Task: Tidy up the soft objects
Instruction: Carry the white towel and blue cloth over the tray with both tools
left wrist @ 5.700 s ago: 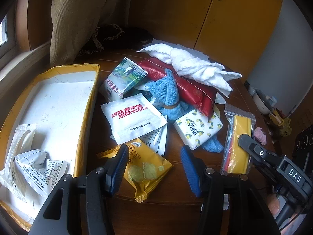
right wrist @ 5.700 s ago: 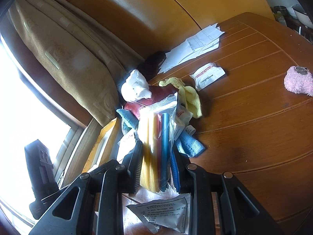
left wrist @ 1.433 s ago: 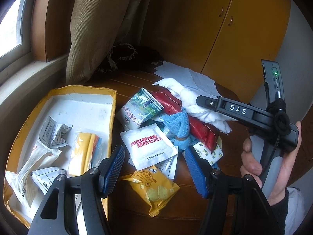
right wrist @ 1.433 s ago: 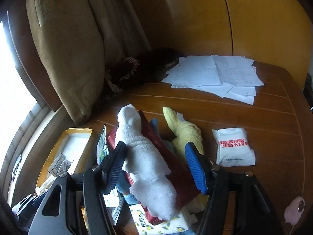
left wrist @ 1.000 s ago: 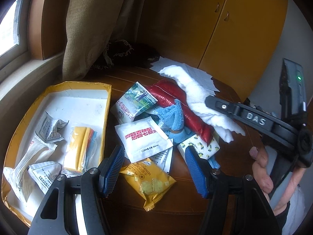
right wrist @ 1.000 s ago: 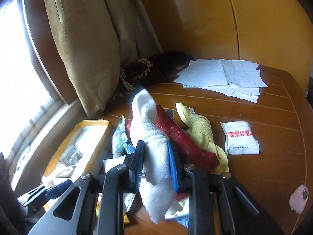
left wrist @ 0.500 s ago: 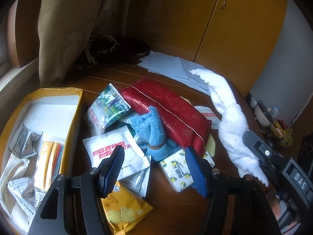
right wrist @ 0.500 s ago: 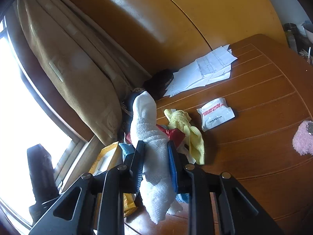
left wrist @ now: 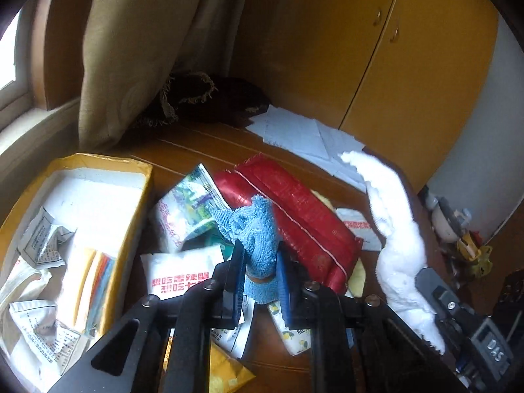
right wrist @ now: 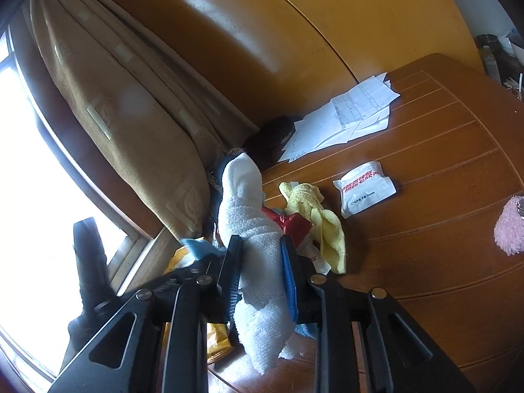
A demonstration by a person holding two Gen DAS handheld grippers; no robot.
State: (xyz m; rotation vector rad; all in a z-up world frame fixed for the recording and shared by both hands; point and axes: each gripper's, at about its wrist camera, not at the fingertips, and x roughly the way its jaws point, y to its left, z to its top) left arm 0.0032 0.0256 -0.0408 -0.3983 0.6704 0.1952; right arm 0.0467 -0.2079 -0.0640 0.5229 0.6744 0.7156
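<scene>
My left gripper is shut on a blue microfibre cloth and holds it above the pile of packets. My right gripper is shut on a white towel, which hangs down past the fingers; the towel also shows in the left wrist view, lifted at the right. A yellow cloth lies on the wooden table beside a red packet. A pink fluffy object lies at the right.
A yellow-rimmed box with packets and a bag of straws stands at the left. Loose packets, a white sachet and papers lie on the table. A curtain and cabinet doors stand behind.
My left gripper has closed on the blue cloth and lifted it. My right gripper still holds the white towel up, away from the pile.
</scene>
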